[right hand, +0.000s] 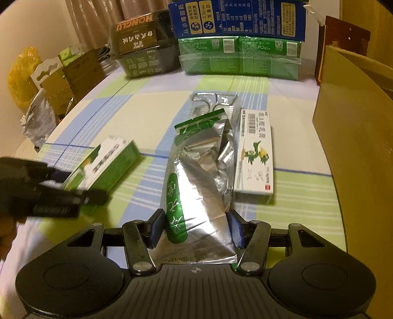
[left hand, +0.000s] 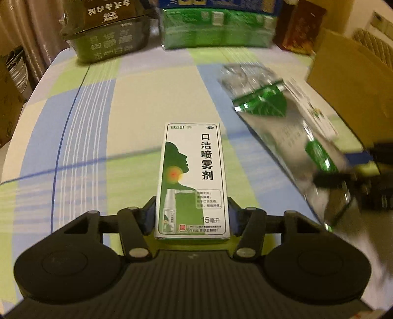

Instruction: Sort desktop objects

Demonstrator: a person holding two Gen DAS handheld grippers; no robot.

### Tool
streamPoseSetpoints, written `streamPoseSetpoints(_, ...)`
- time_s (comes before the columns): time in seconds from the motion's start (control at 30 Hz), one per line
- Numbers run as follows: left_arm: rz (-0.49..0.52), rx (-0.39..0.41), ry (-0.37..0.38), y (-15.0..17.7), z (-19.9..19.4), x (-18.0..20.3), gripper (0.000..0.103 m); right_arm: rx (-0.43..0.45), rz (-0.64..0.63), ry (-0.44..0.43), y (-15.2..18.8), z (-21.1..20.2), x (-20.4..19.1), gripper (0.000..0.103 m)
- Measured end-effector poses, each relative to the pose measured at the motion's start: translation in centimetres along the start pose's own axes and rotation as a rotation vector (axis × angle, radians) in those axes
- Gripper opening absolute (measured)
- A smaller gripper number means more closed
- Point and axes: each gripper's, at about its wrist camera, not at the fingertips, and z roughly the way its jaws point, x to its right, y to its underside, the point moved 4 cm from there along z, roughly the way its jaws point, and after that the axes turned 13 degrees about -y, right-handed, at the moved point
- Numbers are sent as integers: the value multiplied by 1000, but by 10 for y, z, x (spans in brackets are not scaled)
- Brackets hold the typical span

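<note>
My left gripper (left hand: 191,216) is shut on a white-and-green spray medicine box (left hand: 192,181), held lengthwise above the checked tablecloth (left hand: 98,137). The same box (right hand: 108,162) and the left gripper (right hand: 81,193) show at the left of the right wrist view. My right gripper (right hand: 196,228) is shut on the near end of a silver foil pouch with green print (right hand: 199,176); the pouch (left hand: 287,137) and the right gripper (left hand: 343,181) appear blurred at the right of the left wrist view. A long white ointment box (right hand: 255,154) lies on the cloth right of the pouch.
A brown paper bag (right hand: 356,147) stands at the right edge. At the back stand a green carton pack (right hand: 238,56) under a blue box (right hand: 235,17), a dark food tray (right hand: 145,56) and a red-brown box (right hand: 341,41). Cardboard boxes (right hand: 71,76) sit beyond the left edge.
</note>
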Motion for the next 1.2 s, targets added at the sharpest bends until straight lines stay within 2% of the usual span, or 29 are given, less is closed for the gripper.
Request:
streamPoseSetpoints(0.23,74,-21,18,48,-41,9,51,-51,56,-6,16,-24,-11,50)
streamPoseSetpoints(0.37,86,-28,22,60,-57,13,53,-42,73,-22,25,-39,-14,52)
streamPoseSetpoints(0.4,78,-22,20,60,-60,13,55,-31,73,-23,24,-41,-14,57)
streamPoseSetpoints(0.43,63,-13,22,59,-62,13,64,-18,68,-19,22,-42,-14,61)
streamPoseSetpoints(0.47,48,-3,20,56,-64,13,68,-4,64,-12,20,-42,-13,69)
streamPoseSetpoints(0.5,44,9,13,54,-64,13,69,8,57,-8,17,-42,-13,75)
streamPoseSetpoints(0.53,49,19,0,51,-64,14,69,14,46,-4,15,-40,-12,77)
streamPoseSetpoints(0.6,39,29,-17,47,-61,15,69,5,46,2,12,-33,-8,77)
streamPoseSetpoints(0.73,-12,28,8,44,-55,11,69,-22,65,-12,6,-15,2,77)
streamPoseSetpoints(0.87,33,16,2,48,-49,16,69,-41,50,-16,-2,3,2,77)
streamPoseSetpoints(1.0,32,9,-2,49,-43,14,67,-82,25,19,-5,24,-2,77)
streamPoseSetpoints(1.2,2,19,-7,45,-38,7,66,-118,-94,98,-3,39,-13,80)
